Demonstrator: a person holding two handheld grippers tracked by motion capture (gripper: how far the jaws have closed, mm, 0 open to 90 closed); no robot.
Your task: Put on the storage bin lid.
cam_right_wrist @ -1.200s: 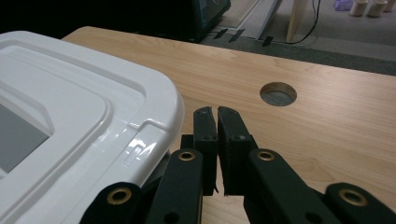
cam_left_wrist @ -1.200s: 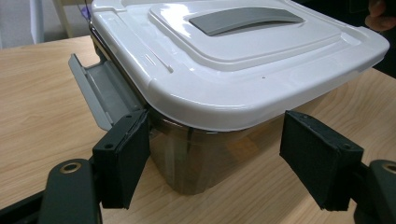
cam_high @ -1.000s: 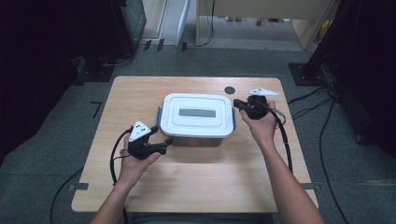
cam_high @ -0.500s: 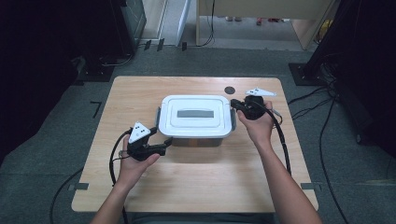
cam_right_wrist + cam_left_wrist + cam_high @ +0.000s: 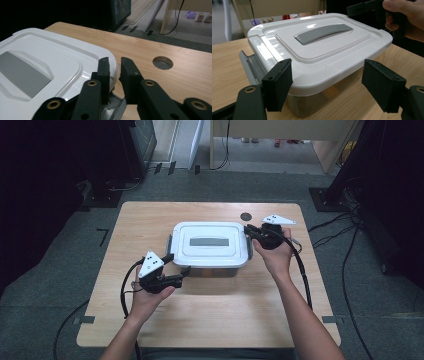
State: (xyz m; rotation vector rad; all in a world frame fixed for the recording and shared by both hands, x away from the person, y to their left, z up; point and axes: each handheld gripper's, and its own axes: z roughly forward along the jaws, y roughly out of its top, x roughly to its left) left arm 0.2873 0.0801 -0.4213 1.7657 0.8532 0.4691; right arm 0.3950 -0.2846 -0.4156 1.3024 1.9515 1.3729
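Box (image 5: 210,247): lid on, left latch swung out; right gripper (image 5: 251,231), jaws just parting, empty at right latch (image 5: 117,106); left gripper (image 5: 177,270) open.

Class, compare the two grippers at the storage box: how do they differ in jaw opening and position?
The left gripper has wide-open jaws at the box's near corner; the right gripper shows only a narrow gap, just opening, at the far side latch. Both are hand-held with black jaws.
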